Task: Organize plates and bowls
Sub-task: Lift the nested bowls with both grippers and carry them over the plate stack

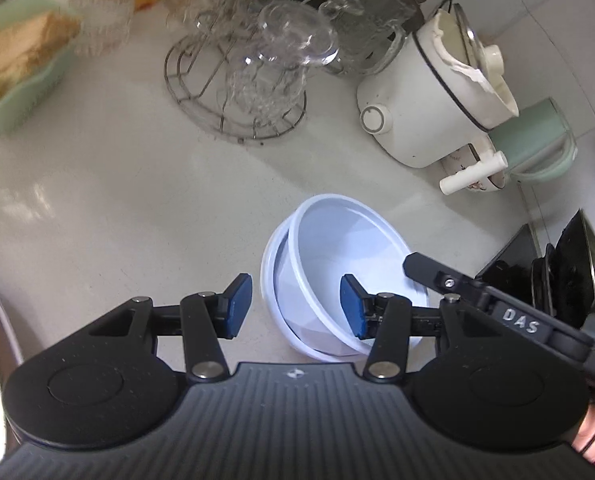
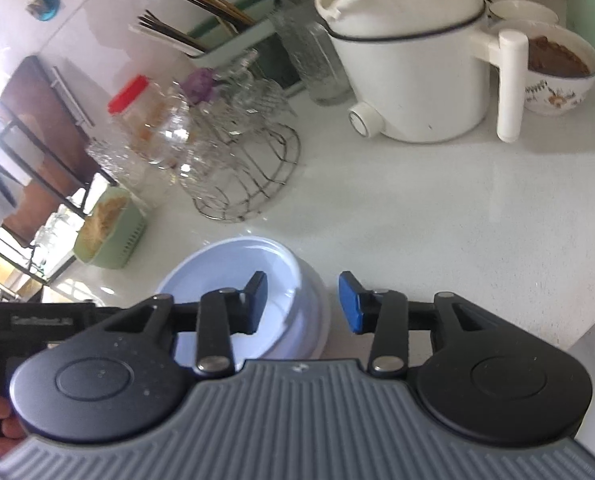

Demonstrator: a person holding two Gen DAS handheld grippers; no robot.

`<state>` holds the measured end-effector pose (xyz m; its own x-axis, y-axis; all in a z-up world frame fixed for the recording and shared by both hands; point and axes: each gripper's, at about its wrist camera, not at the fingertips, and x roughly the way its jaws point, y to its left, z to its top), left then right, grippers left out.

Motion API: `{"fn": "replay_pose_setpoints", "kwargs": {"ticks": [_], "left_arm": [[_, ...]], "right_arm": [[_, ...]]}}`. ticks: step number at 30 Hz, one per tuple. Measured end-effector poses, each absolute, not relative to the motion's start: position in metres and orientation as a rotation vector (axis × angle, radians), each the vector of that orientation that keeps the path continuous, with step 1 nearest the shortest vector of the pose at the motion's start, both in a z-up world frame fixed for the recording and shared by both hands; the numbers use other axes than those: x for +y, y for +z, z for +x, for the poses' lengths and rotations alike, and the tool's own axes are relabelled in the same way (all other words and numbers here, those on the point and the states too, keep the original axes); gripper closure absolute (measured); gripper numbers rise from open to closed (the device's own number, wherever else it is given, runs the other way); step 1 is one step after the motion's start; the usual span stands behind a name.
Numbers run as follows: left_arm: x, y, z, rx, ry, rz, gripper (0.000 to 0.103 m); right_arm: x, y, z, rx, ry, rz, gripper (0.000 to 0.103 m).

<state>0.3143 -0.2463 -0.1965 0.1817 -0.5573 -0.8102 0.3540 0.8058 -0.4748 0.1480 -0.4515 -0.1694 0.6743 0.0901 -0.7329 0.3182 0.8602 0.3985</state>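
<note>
Two white bowls (image 1: 349, 252) sit nested on the pale countertop, the inner one tilted in the outer. My left gripper (image 1: 296, 307) is open, its jaws straddling the left rim of the stack. The right gripper's finger (image 1: 437, 276) reaches over the bowls' right side in the left wrist view. In the right wrist view the same bowls (image 2: 257, 276) lie low and left of centre. My right gripper (image 2: 302, 305) is open, its jaws straddling the bowls' right wall. Neither gripper holds anything.
A wire rack with upturned glasses (image 1: 253, 76) stands behind the bowls. A white electric pot (image 2: 409, 68), a green kettle (image 1: 537, 140) and a patterned bowl of brown food (image 2: 557, 68) stand to the right. A green basket (image 2: 109, 228) is at left. Dark cookware (image 1: 569, 272) is far right.
</note>
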Motion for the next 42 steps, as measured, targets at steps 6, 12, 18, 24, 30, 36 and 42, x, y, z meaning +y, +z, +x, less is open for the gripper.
{"fn": "replay_pose_setpoints", "kwargs": {"ticks": [6, 12, 18, 24, 30, 36, 42], "left_arm": [[-0.256, -0.208, 0.315, 1.255, -0.650, -0.166, 0.049], [-0.261, -0.226, 0.322, 1.308, -0.665, -0.203, 0.050], [-0.261, -0.238, 0.327, 1.335, -0.664, -0.249, 0.051], [-0.253, -0.236, 0.330, 1.336, -0.657, -0.278, 0.052], [-0.241, -0.218, 0.328, 1.326, -0.641, -0.268, 0.052], [-0.220, -0.190, 0.318, 1.295, -0.634, -0.263, 0.052], [-0.199, -0.169, 0.309, 1.283, -0.632, -0.241, 0.052]], "right_arm": [[-0.454, -0.188, 0.153, 0.879, -0.105, 0.577, 0.060], [-0.454, -0.205, 0.160, 0.912, -0.069, 0.635, 0.061], [-0.452, -0.214, 0.163, 0.909, -0.041, 0.667, 0.063], [-0.450, -0.214, 0.165, 0.914, -0.043, 0.693, 0.065], [-0.436, -0.198, 0.166, 0.906, -0.030, 0.666, 0.065], [-0.417, -0.176, 0.164, 0.878, -0.015, 0.675, 0.065], [-0.397, -0.156, 0.159, 0.873, 0.003, 0.663, 0.065]]}}
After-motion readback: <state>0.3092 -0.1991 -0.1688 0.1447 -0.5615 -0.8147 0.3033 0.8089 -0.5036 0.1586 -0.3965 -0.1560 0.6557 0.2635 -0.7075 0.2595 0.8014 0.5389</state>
